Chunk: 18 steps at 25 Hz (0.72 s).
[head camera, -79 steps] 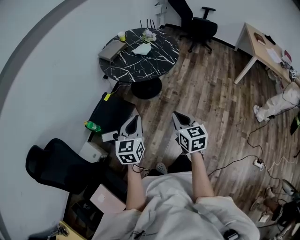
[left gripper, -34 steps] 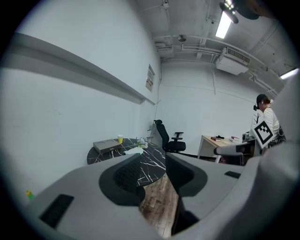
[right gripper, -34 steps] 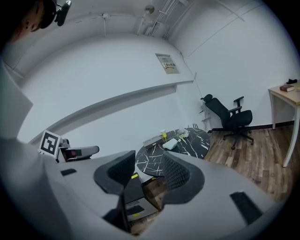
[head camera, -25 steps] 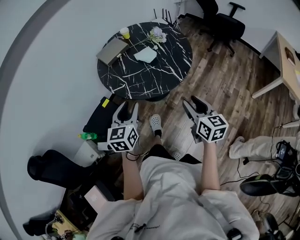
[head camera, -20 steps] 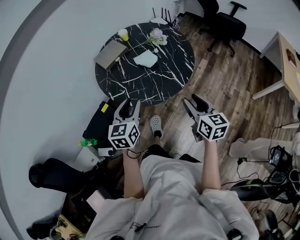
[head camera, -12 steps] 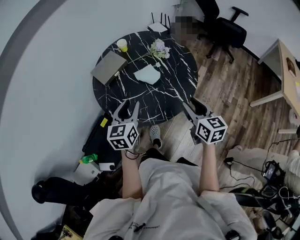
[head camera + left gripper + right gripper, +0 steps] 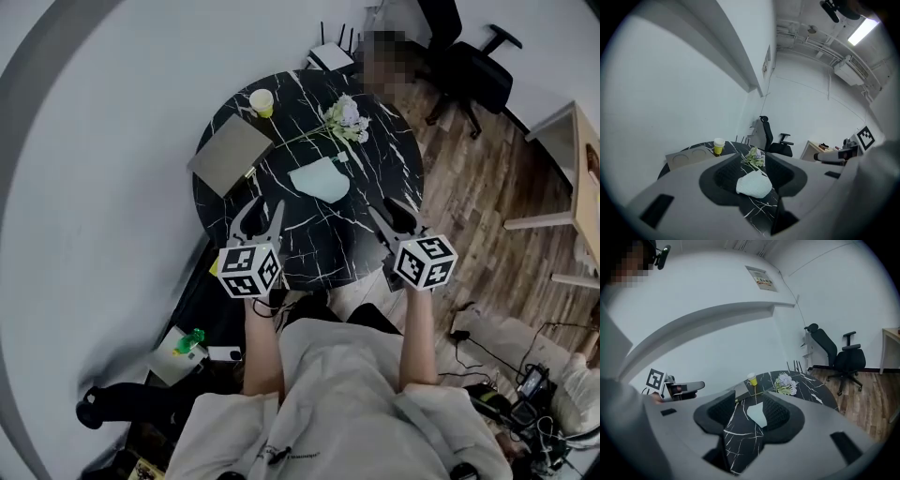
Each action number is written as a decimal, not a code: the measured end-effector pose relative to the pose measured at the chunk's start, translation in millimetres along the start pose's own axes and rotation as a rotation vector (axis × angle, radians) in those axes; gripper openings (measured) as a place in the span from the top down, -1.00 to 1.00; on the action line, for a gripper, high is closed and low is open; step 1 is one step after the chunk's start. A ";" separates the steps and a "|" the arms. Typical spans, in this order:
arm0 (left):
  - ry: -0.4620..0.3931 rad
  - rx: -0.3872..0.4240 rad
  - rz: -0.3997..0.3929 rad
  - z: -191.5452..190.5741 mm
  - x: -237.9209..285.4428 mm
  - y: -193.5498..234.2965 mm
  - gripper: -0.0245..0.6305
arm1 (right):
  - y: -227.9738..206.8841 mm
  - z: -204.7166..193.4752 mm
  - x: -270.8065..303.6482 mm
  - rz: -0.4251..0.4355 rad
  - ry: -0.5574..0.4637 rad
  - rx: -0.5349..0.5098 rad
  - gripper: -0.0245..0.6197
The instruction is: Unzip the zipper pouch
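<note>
Head view: a pale mint flat fabric zipper pouch (image 7: 319, 178) is seen lying on a round black white-veined marble table (image 7: 386, 155). It lies ahead of both grippers, between the 2 lines they point along, and well apart from either set of jaw tips. A yellow paper cup (image 7: 262, 101) and a bunch of pale flowers (image 7: 345, 117) are placed further out, beyond the pouch.

Handling, as judged:
- The pouch is expected to be light, soft and floppy.
- It is likely to slide on the slick tabletop and to bunch up when the zipper is pulled.
- 1 end of the fabric should be pinned or pinched by 1 gripper, close to the zipper line.
- The small slider tab should be taken by the other gripper.
- The slider tab and the zipper line cannot be made out at this range, so the pulling end cannot be told.

The left gripper (image 7: 262, 211) is held with its jaws wide apart. Nothing is caught between them and nothing is touched. In the left gripper view the pouch is seen past the gap, further ahead on the table.

The right gripper (image 7: 388, 214) is likewise spread, empty and touching nothing. The pouch is framed beyond its gap in the right gripper view.

No hold on the pouch has been taken yet, so unzipping is judged not begun.
</note>
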<state>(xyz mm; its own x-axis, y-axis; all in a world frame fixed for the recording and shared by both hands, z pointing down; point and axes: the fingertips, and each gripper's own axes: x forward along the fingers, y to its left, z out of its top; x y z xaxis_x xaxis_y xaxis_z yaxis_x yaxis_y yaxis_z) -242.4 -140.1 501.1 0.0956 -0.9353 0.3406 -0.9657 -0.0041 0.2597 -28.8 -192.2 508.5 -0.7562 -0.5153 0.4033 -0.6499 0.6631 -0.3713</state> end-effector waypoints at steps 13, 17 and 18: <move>0.061 -0.102 0.043 -17.8 50.8 66.2 0.40 | -21.0 0.6 96.6 0.032 0.139 0.029 0.30; 0.073 -0.148 0.093 -32.6 61.4 80.1 0.40 | -35.2 -7.9 128.6 0.070 0.198 0.068 0.28; 0.076 -0.162 0.110 -35.4 64.3 84.9 0.40 | -39.1 -9.8 138.6 0.080 0.213 0.087 0.28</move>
<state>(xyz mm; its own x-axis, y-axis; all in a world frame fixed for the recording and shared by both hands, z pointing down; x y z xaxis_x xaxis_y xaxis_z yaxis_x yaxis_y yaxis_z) -309.6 -188.0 577.1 0.0151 -0.8976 0.4405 -0.9205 0.1595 0.3566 -107.4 -284.2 587.1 -0.7782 -0.3314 0.5334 -0.6000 0.6432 -0.4757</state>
